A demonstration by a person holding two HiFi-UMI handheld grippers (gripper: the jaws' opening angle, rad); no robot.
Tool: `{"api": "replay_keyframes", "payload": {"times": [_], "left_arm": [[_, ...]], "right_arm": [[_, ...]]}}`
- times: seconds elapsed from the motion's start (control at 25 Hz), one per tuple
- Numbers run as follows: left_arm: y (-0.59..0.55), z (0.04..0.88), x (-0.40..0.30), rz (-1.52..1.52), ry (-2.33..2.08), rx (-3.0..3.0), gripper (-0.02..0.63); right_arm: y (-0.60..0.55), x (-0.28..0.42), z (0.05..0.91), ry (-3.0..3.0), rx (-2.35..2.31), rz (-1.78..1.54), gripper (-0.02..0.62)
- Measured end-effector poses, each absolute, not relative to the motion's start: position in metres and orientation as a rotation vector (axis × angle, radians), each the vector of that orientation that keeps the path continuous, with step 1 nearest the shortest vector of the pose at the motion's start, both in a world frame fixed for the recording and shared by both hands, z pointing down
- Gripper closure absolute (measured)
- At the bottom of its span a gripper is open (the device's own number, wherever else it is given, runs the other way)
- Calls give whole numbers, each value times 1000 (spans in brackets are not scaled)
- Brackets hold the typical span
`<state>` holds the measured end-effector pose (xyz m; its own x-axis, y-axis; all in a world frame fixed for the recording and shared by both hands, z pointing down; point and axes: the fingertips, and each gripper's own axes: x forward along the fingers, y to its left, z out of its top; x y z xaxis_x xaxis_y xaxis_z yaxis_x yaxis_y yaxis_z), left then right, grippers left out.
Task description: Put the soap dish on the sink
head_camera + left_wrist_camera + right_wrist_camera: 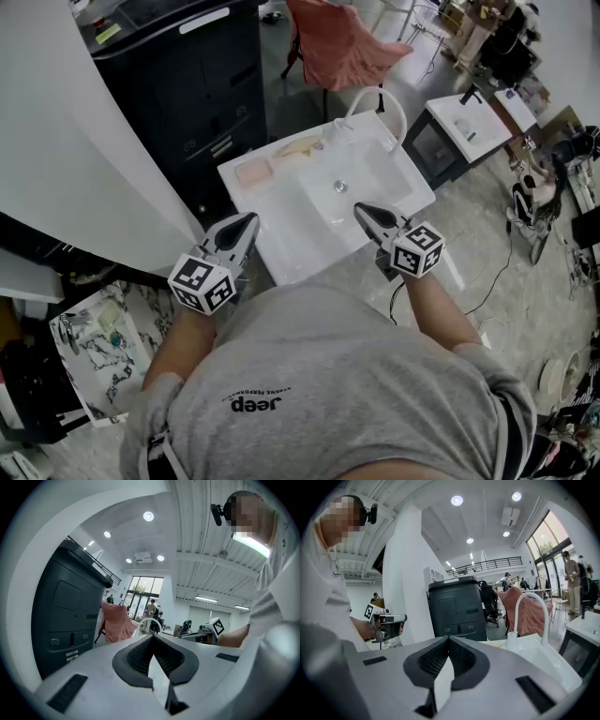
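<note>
A white sink (281,248) stands in front of me, with a white arched faucet (378,97) at its back. A pale pink rectangular soap dish (253,172) rests on the sink's left ledge, next to a cream-coloured item (298,148). My left gripper (248,221) hovers over the sink's front left corner, short of the dish, shut and empty (153,638). My right gripper (359,208) hangs over the front right edge of the basin, its jaw tips also touching with nothing between them (449,639). The faucet (529,616) shows in the right gripper view.
A tall black machine (187,84) stands behind the sink on the left, with a white wall panel (75,159) beside it. A pink-draped chair (342,42) and a white side table (469,127) are at the back. A marbled tray (103,328) and cables (506,262) lie on the floor.
</note>
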<state>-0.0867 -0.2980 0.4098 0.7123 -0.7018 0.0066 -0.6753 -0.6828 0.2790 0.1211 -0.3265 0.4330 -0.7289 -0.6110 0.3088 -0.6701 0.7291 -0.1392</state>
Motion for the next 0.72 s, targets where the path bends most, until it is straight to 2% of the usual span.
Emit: {"api": "replay_keyframes", "payload": {"times": [0.72], "left_arm": [[-314,414,-93,-84,-1111,2670,592]], "right_arm": [[-341,125,427,-2668,1019,305,546]]}}
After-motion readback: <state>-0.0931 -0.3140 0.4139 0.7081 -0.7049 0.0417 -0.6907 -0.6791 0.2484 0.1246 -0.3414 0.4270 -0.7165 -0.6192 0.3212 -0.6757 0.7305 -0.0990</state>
